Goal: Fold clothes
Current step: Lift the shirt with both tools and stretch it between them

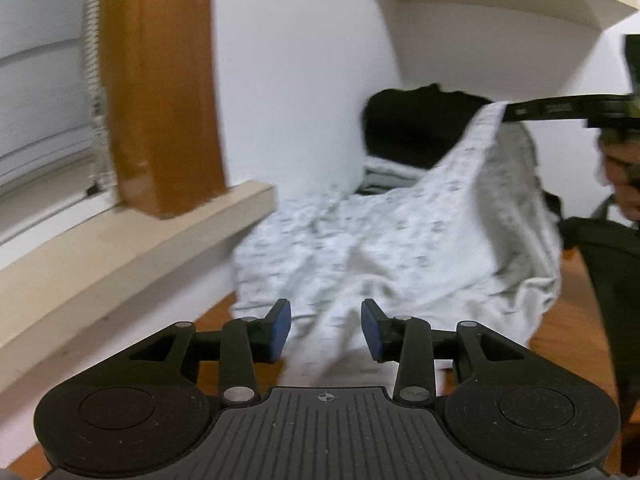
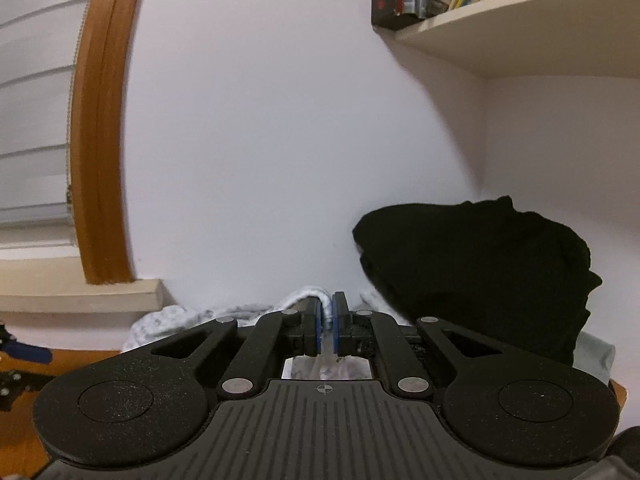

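We see a soft, speckled grey-white garment [image 1: 360, 248] draped in rumpled folds across a wooden tabletop [image 1: 568, 332]. Our right gripper [image 2: 326, 326], matte black plastic with blue pads, is clamped on one edge of the fabric, lifting it into a peak. Our left gripper [image 1: 326, 330] hovers over the near hem, its fingers spread apart. Behind lies a folded black garment [image 2: 480, 272] against the smooth white wall [image 2: 280, 140].
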`<state>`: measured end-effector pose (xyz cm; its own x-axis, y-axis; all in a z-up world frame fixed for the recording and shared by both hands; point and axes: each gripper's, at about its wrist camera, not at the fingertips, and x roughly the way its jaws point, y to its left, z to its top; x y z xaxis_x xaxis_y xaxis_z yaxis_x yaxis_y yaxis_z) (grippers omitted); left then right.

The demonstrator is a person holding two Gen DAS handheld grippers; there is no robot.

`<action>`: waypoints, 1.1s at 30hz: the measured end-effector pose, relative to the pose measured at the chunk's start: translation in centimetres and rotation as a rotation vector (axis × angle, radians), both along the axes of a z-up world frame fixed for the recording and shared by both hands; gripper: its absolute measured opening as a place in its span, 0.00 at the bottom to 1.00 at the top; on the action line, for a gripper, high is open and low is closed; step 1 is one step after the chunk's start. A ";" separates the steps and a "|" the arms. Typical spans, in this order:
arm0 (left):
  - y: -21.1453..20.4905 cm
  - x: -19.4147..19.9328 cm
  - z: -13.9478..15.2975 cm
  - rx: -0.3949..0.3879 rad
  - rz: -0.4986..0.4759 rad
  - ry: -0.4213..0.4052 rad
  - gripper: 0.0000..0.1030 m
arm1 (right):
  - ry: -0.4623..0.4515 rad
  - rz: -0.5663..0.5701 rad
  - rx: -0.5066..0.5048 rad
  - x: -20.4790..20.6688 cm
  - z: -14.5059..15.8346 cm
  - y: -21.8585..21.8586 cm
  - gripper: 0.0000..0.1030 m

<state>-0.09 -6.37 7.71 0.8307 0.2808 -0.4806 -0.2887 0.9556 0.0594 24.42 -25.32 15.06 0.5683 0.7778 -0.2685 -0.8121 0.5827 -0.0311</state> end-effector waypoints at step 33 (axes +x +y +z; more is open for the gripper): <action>2.3 1.5 4.9 0.068 0.134 -0.023 0.09 | -0.048 0.113 -0.038 3.0 0.0 0.7 0.06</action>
